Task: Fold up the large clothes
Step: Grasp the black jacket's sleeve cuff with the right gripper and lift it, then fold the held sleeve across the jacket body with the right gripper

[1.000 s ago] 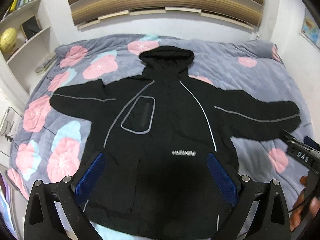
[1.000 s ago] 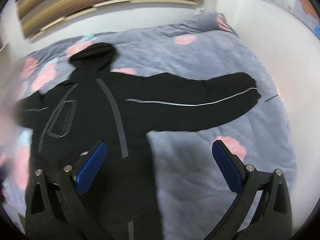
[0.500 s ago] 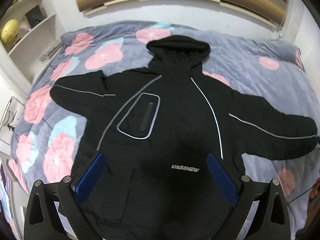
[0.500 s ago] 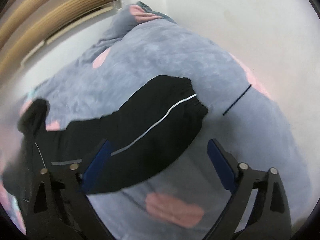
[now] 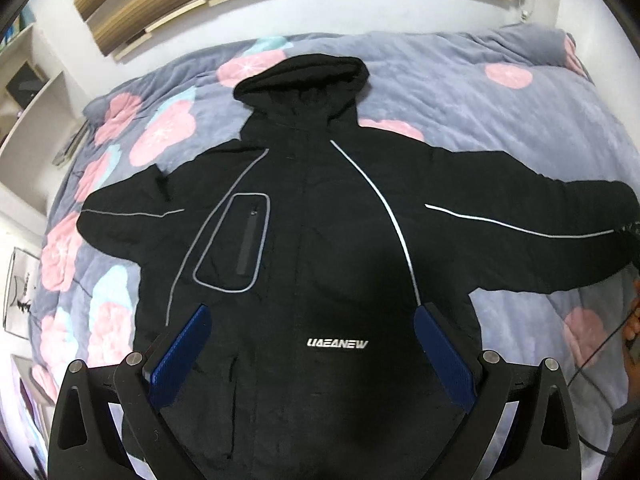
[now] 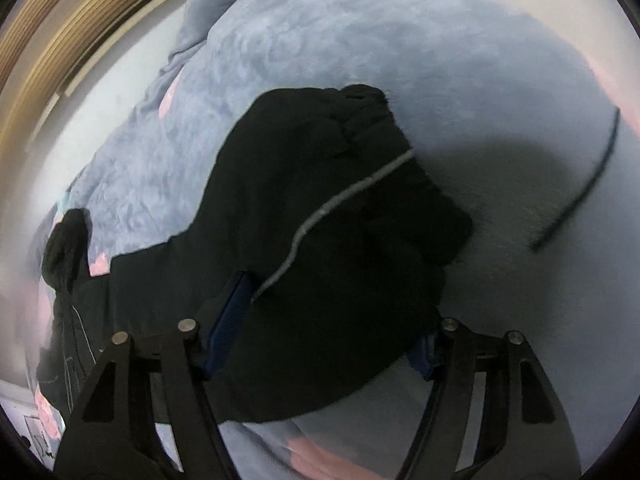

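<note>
Swung across to the sleeve (image 6: 340, 216), the right gripper (image 6: 320, 340) is closing its fingers around the cuff end; left gripper (image 5: 312, 356) hovers wide apart, empty, over the jacket (image 5: 320, 240), spread flat on the bed (image 5: 480, 120); no fold made yet.

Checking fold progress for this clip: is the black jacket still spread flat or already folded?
Spread, unfolded. The black jacket lies face up on the bed, both sleeves out sideways, hood flat above.
</note>
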Tool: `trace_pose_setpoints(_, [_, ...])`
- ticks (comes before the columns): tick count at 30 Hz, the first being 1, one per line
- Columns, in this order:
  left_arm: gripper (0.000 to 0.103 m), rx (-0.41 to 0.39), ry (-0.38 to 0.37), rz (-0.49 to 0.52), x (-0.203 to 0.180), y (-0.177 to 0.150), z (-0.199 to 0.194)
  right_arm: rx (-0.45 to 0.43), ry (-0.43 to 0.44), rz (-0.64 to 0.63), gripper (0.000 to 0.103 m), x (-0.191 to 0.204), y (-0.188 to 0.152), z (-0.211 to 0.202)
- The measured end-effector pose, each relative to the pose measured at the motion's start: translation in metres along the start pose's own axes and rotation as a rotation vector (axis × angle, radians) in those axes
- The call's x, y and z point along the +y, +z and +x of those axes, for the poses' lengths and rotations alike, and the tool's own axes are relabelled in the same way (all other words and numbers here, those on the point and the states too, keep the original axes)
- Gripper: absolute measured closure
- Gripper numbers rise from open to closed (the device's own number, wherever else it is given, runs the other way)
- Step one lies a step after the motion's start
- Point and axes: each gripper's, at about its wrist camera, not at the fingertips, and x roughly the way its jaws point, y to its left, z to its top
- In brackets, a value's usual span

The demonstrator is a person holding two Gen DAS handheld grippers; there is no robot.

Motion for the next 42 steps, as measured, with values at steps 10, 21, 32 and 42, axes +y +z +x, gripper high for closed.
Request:
trace_pose_setpoints(10, [0.002, 0.01, -0.005, 0.025, -0.006, 0.001, 0.007, -0.227, -0.063, -0.029, 0.095, 0.005, -0.009, -0.09])
trace_pose_setpoints(21, [0.002, -0.014, -0.049, -0.043, 0.024, -0.003, 0.006, -0.036, -0.146, 0.072, 0.095, -0.023, -0.013, -0.026])
trace_pose_setpoints(32, [0.002, -0.097, -0.109, -0.144, 0.101, -0.041, -0.023, -0.114, -0.092, -0.17, 0.096, 0.101, -0.072, -0.092])
trace_pose_setpoints(42, [0.002, -0.121, -0.177, -0.197, 0.207, -0.08, -0.029, -0.142, -0.08, -0.375, 0.096, 0.272, -0.171, -0.102])
